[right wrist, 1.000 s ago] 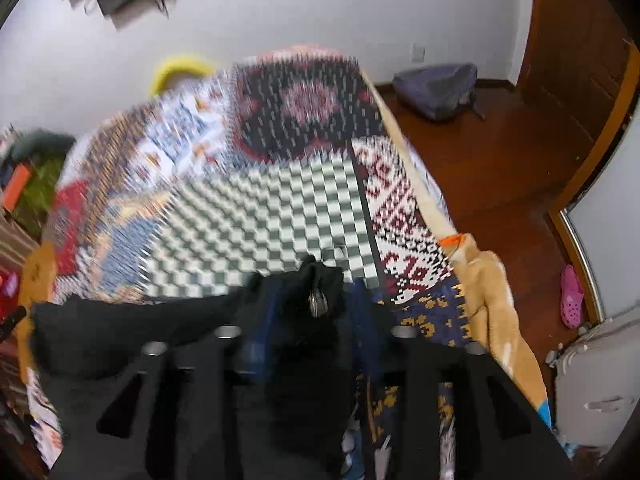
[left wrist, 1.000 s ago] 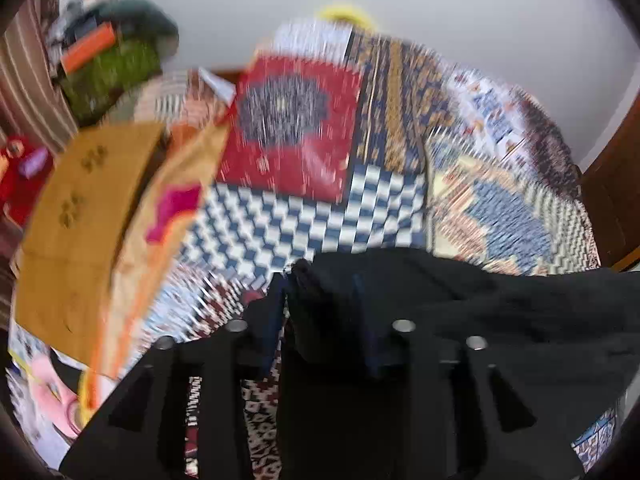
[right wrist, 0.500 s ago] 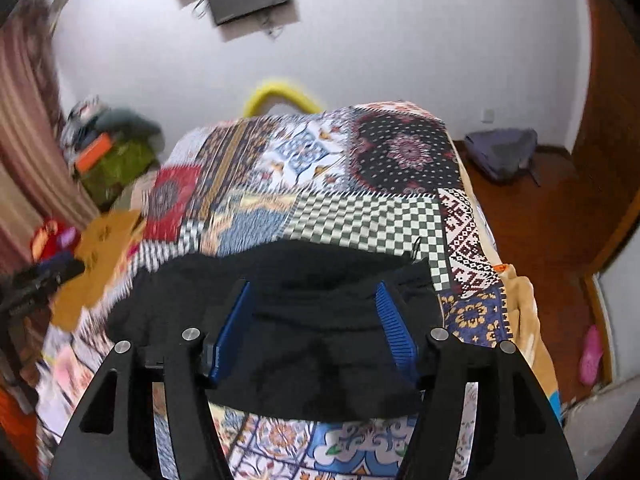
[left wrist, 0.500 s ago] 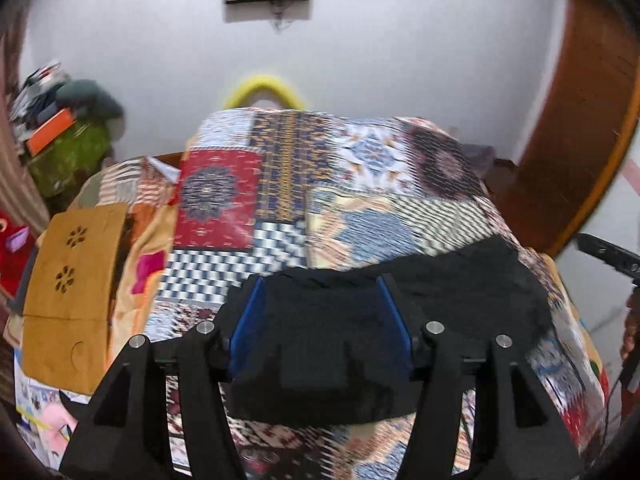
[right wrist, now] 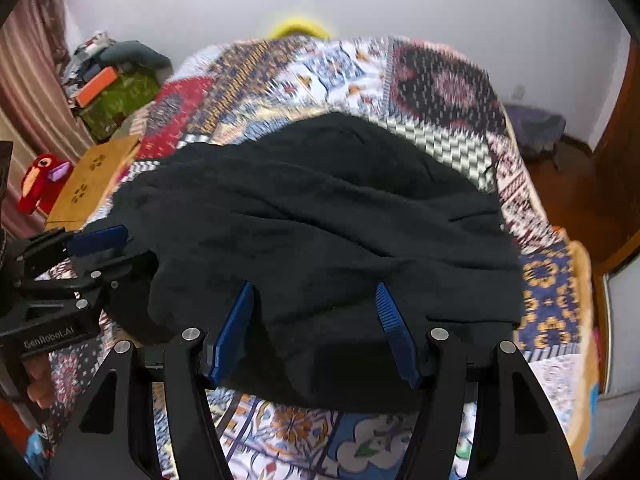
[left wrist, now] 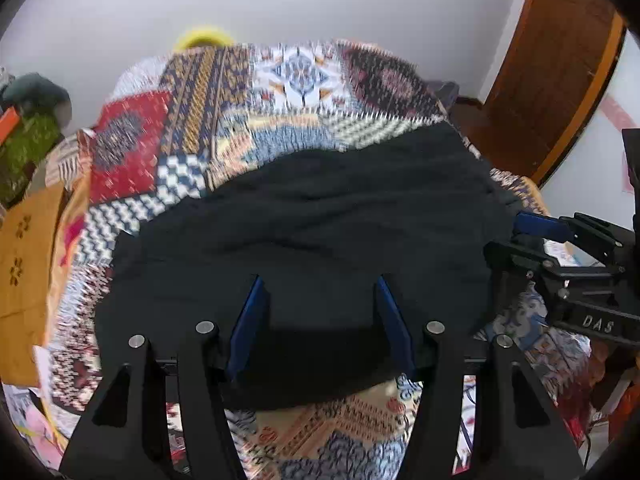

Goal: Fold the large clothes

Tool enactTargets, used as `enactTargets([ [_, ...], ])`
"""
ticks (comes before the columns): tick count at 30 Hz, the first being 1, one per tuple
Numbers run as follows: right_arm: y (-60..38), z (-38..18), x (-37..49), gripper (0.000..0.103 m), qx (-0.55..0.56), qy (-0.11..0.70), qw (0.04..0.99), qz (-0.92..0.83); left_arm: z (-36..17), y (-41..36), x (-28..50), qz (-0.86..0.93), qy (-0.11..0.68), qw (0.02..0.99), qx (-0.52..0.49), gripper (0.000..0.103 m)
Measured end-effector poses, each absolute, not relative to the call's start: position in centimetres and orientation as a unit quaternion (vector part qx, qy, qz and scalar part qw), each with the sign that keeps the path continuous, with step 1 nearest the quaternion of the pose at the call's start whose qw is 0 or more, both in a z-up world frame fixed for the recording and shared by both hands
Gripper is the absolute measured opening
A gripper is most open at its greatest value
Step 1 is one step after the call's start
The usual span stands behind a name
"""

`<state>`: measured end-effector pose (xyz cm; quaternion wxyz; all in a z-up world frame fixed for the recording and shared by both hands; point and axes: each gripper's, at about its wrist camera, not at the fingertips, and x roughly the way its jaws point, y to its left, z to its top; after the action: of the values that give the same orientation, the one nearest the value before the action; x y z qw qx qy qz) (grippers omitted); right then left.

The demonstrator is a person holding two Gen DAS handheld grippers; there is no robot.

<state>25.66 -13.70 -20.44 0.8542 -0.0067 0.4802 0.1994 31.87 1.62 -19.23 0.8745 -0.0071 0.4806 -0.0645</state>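
Patchwork bedspread (left wrist: pixel 304 76) carries the black garment (left wrist: pixel 320 216) (rumpled); my left gripper (left wrist: pixel 318 312) and right gripper (right wrist: pixel 316 320) gape empty, so next I regrip an edge to fold.

White wall (right wrist: pixel 400 0), wooden door (left wrist: pixel 560 60), patchwork-covered bed (right wrist: pixel 340 68).

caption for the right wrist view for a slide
Open right gripper above a black garment on a patchwork bedspread.
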Motion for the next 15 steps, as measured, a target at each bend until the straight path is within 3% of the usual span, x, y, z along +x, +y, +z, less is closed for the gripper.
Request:
enactTargets([
  [7,-13.1,-22.7,27.6,0.065,-0.009,0.497,0.846,0.195,-23.1,2.3,36.0,-0.052,0.504,0.861,-0.040,0.058],
  [15,-12.3,-23.3,27.3,0.070,-0.040,0.492,0.848,0.193,-25.1,2.8,37.2,-0.036,0.494,0.868,-0.038,0.073],
])
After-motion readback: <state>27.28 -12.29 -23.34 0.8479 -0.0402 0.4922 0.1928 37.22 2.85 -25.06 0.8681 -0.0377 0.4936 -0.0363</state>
